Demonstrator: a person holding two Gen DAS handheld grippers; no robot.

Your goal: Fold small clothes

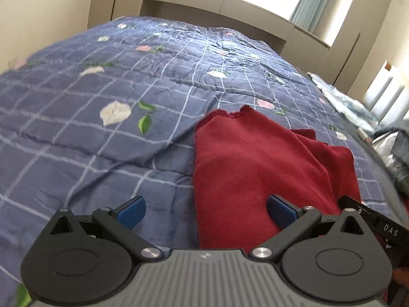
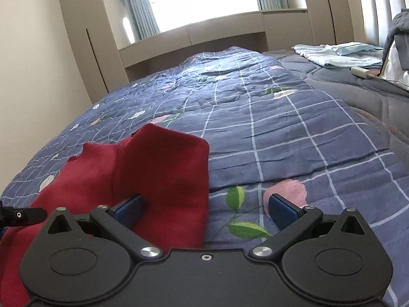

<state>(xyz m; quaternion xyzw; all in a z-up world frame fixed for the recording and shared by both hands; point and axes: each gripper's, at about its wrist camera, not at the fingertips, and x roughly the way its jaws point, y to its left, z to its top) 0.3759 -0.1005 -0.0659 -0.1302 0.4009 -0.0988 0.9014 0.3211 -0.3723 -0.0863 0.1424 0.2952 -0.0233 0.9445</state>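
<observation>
A small dark red garment [image 1: 250,168] lies folded on a blue checked bedspread [image 1: 102,128] with flower prints. In the left wrist view it fills the lower right. My left gripper [image 1: 205,211] is open just above the garment's left edge, its right pad [image 1: 281,212] over the cloth. In the right wrist view the garment [image 2: 158,168] lies at the lower left. My right gripper [image 2: 205,211] is open over the garment's right edge, its left pad [image 2: 129,211] over the cloth. Neither gripper holds anything.
A beige window bench [image 2: 204,30] and wardrobe panels stand behind the bed. Light blue folded bedding [image 2: 337,55] and a grey heap [image 2: 398,51] lie at the far right. The other gripper's tip shows in the right wrist view [image 2: 23,216].
</observation>
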